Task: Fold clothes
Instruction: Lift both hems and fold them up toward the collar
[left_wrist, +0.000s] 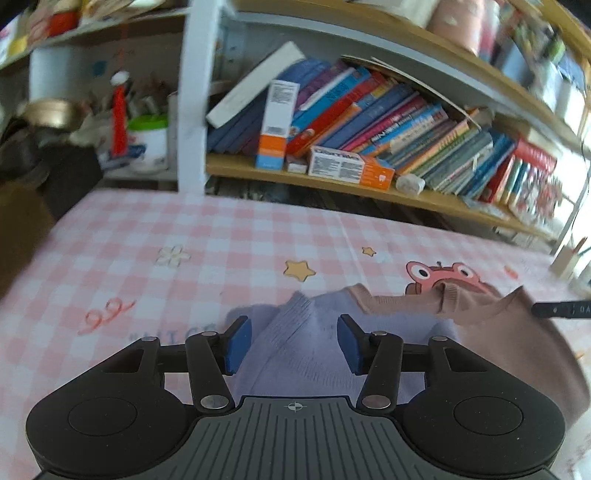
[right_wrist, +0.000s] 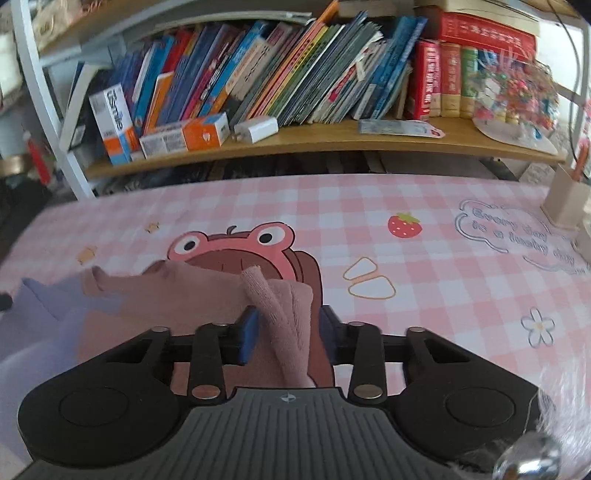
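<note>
I am at the grasping step of a fold: both jaws straddle garment edges, and next I must pinch and lift together. My left hand-held gripper (left_wrist: 293, 341) stands part-open over the lilac sleeve (left_wrist: 295, 332). My right hand-held gripper (right_wrist: 286, 332) stands narrow around a pink fold (right_wrist: 284, 317); contact unclear. The garment (right_wrist: 177, 295) lies near on the worktop (right_wrist: 424, 266).

Leaning books (right_wrist: 280, 70) crowd a wooden shelf (right_wrist: 314, 142) — probably toothpaste boxes (right_wrist: 184, 136) beside them.
</note>
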